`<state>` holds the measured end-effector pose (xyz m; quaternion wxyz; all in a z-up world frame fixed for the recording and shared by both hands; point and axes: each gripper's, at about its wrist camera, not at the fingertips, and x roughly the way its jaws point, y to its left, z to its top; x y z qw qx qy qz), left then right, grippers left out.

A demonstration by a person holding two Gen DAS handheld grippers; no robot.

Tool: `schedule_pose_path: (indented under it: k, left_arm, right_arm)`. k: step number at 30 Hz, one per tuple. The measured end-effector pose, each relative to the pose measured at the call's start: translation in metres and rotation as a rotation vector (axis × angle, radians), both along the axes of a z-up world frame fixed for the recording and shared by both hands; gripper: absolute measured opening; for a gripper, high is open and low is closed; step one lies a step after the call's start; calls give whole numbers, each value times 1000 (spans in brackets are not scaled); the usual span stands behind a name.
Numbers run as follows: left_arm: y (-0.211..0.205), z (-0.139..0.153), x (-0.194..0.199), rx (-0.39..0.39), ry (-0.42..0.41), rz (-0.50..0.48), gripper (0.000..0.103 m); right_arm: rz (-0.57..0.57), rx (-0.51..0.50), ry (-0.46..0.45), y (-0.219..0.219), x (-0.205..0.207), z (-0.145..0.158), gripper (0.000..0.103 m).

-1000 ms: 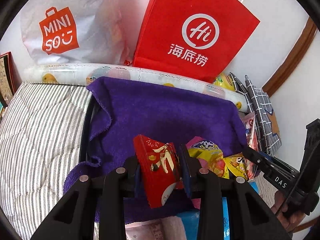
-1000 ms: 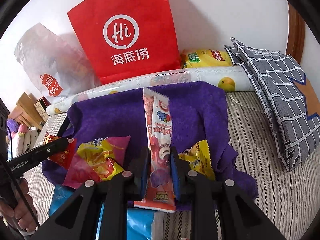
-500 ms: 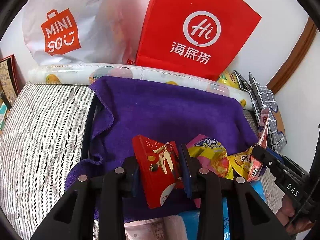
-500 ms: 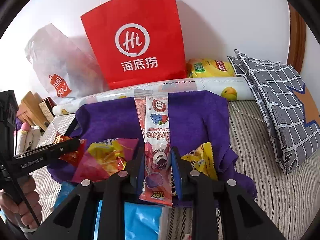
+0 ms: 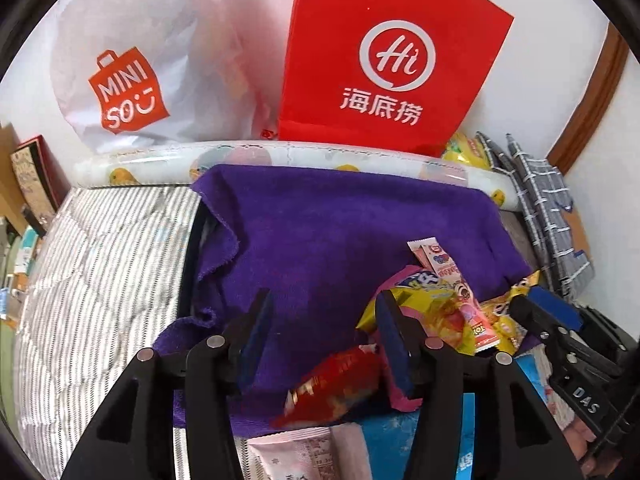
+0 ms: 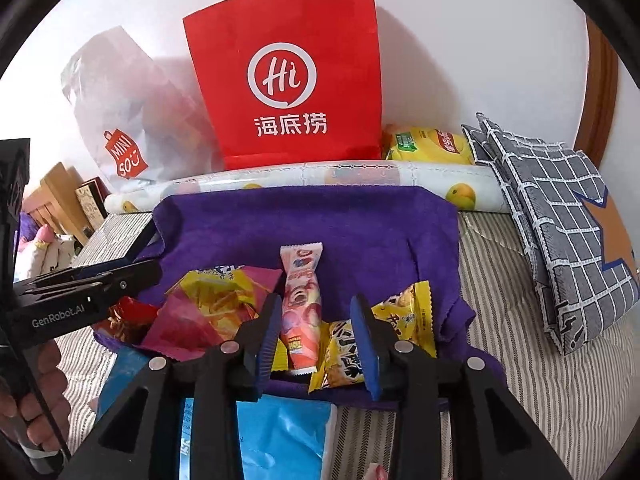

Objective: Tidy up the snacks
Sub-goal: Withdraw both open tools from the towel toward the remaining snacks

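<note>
Left gripper (image 5: 322, 336): jaws spread, just been opening; nothing pinched. The red snack packet lies below and between the fingers, free of the pads.
Right gripper (image 6: 316, 340): jaws parted, just been opening; the pink stick packet lies between the fingers, and the pads do not press on it.
Red snack packet (image 5: 332, 384): on the near edge of the purple towel, tilted, touching the pink-and-yellow packet to its right.
Pink stick packet (image 6: 300, 308): long and narrow, flat on the towel, pointing away from the right camera; cartoon face and berries printed on it.
Pink-and-yellow packet (image 6: 216, 308): crumpled, just left of the stick packet, partly over the towel's front edge.
Yellow packets (image 6: 404, 320): two, black lettering, just right of the stick packet, under the right gripper's right finger.
Purple towel (image 5: 340, 232): spread over the striped bed; all the loose snacks sit on its near part.
Striped bed (image 5: 100, 272): grey and white stripes, carries the towel.
Blue packet (image 6: 276, 432): below the right gripper, at the towel's near edge.
Red paper bag (image 6: 288, 76): upright against the wall, white "Hi" logo.
White plastic bag (image 5: 140, 60): left of the red bag, orange shop logo.
Fruit-print roll (image 6: 320, 180): lying along the far edge of the towel.
Checked cushion (image 6: 560, 216): grey, right of the towel.
Hand (image 6: 36, 400): lower left in the right view, holding the left gripper's handle.
</note>
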<state>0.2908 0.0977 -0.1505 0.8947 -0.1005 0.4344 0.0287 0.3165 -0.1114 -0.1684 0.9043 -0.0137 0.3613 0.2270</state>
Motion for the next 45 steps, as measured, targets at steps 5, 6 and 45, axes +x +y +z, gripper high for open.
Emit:
schedule_pose_path:
  k: [5, 6, 45]
  left_arm:
    - [2, 0, -2, 3, 8, 5, 52]
    - [2, 1, -2, -2, 7, 2, 52]
    - [-5, 30, -47, -103, -127, -45, 75]
  right_arm:
    - [22, 34, -25, -2, -7, 6, 35]
    - [28, 37, -31, -1, -8, 6, 35]
    - [-157, -74, -125, -78, -92, 22, 61]
